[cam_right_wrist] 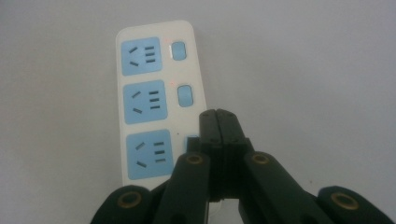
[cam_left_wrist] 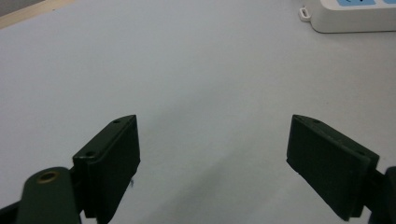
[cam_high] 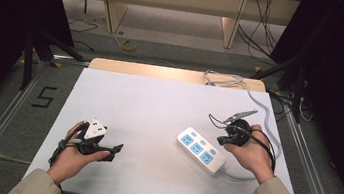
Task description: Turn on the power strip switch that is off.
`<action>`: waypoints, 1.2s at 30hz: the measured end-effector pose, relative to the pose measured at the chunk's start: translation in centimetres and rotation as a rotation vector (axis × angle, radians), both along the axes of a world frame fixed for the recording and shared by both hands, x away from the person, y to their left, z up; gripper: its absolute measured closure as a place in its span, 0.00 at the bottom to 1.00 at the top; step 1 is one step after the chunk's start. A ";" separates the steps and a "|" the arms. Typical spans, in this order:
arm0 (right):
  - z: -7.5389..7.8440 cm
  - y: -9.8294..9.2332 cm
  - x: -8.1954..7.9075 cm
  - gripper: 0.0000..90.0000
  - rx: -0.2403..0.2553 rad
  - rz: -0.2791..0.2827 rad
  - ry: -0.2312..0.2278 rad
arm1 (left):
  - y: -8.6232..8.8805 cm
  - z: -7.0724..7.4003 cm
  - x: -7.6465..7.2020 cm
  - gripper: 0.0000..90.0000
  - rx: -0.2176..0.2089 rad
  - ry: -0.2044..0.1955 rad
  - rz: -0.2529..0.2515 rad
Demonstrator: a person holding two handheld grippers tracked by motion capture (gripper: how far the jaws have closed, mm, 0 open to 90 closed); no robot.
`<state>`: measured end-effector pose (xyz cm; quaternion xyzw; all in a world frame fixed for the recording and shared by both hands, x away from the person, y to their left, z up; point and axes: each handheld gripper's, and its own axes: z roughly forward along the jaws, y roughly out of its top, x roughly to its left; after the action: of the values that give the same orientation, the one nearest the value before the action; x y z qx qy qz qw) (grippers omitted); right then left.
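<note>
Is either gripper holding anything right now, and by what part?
Nothing is held. The left gripper is open over bare table; the right gripper is shut empty, its tips over the power strip's third switch.

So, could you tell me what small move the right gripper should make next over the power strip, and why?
Probably press straight down. The right gripper is shut, its tips over the nearest switch of the power strip; whether they touch it is unclear. Red lights glow beside the two farther switches, none shows by this one. The left gripper is open above bare table.
</note>
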<state>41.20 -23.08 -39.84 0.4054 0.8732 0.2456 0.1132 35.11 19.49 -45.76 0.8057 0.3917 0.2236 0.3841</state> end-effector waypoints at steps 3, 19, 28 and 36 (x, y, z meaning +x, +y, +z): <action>-0.3 0.1 0.1 1.00 -0.006 0.010 0.002 | 0.0 0.0 0.0 0.19 -0.001 0.000 0.000; -1.3 1.0 0.5 1.00 -0.031 0.029 0.039 | 0.0 0.0 0.0 0.19 -0.002 0.001 -0.003; -1.8 1.5 0.6 1.00 -0.046 0.040 0.054 | -0.1 0.0 0.0 0.19 -0.001 0.000 -0.004; -2.3 1.8 0.8 1.00 -0.067 0.041 0.068 | -0.1 0.0 0.0 0.19 0.000 0.000 -0.005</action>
<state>42.00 -21.33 -42.10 0.3913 0.8925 0.2047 0.0919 35.10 19.42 -45.78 0.8068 0.3896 0.2225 0.3844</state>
